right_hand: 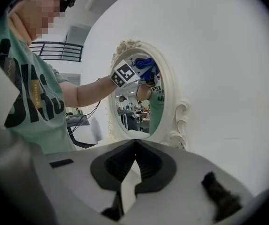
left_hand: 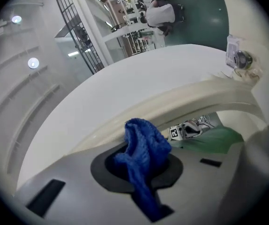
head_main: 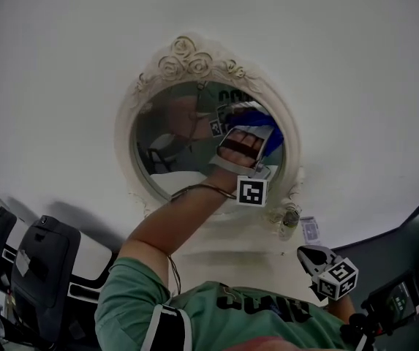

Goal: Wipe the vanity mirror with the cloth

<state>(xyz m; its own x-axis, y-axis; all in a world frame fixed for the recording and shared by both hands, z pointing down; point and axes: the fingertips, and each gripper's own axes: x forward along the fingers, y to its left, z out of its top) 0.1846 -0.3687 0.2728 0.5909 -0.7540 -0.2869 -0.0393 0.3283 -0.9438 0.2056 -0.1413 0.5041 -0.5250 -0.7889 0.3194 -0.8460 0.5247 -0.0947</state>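
Blue cloth [left_hand: 142, 154] at ornate oval wall mirror [head_main: 183, 126]

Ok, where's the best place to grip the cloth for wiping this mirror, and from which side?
Probably as the left gripper has it: jaws shut on a bunched fold of the blue cloth, with a wad protruding past the tips, facing the mirror glass head-on.
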